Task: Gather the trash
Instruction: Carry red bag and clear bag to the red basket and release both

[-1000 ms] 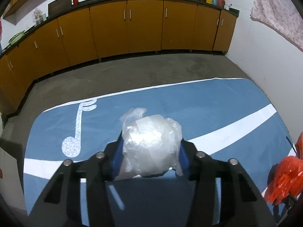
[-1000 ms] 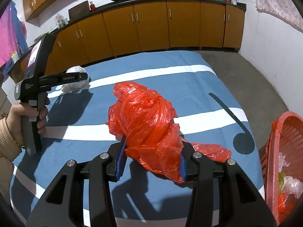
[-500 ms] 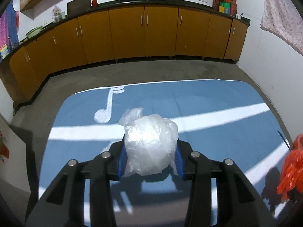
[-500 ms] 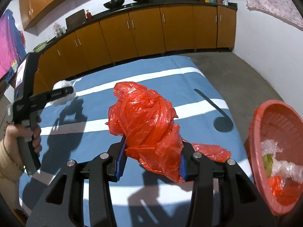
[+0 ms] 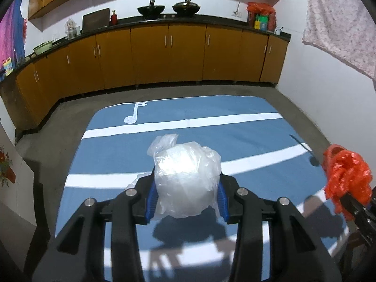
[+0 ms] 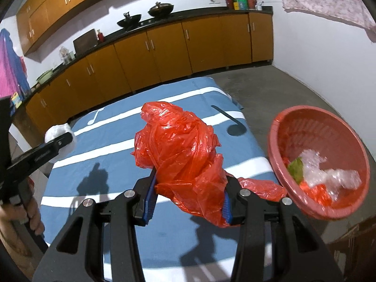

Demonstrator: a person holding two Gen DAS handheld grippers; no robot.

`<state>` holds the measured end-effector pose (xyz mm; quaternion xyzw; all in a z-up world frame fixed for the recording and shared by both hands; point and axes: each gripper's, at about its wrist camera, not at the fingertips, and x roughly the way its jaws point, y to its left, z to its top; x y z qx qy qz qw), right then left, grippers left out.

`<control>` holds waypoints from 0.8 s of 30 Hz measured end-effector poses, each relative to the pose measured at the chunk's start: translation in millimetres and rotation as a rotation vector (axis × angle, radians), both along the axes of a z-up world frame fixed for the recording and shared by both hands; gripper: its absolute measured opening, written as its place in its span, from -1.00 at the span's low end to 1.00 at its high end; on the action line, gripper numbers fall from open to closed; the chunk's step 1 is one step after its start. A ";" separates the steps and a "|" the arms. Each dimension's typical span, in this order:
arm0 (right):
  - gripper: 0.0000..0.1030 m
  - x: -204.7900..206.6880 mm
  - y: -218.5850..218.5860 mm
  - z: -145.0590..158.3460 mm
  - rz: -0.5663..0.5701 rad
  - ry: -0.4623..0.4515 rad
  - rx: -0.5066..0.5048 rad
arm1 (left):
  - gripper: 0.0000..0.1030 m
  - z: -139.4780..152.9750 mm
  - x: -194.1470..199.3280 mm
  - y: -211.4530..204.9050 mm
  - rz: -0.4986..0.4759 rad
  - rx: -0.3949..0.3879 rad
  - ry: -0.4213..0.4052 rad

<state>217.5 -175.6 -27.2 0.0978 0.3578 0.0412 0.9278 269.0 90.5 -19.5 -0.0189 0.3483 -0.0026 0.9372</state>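
progress: mid-task | left gripper point(image 5: 185, 196): pinching clear bag point(image 5: 186, 181) above blue mat point(image 5: 246, 138), jaws just tightened on it | right gripper point(image 6: 189, 202): clamped on red bag point(image 6: 183, 155) | basket point(image 6: 338, 127): beside mat, already holds some trash (clear, red, green scraps) | left: drop both bags in; mat looks bare.

Both tongs lifted their bags toward the basket point(image 6: 329, 127).

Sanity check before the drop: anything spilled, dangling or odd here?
One thing: a tail of the red plastic bag trails loose from the right gripper toward the red basket rim. The left gripper holds the clear plastic bag compactly. Nothing spilled on the blue cloth.
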 end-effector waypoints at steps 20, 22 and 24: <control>-0.13 -57.5 -51.4 1.1 -0.189 -0.018 -0.031 | -0.14 15.7 -84.5 -55.6 -0.048 -0.061 -0.064; -0.13 -61.0 -59.0 0.6 -0.212 -0.016 -0.033 | -0.14 13.7 -85.9 -65.1 -0.068 -0.051 -0.063; -0.13 -64.8 -67.6 -0.9 -0.241 -0.011 -0.033 | -0.14 12.0 -86.4 -72.5 -0.085 -0.045 -0.063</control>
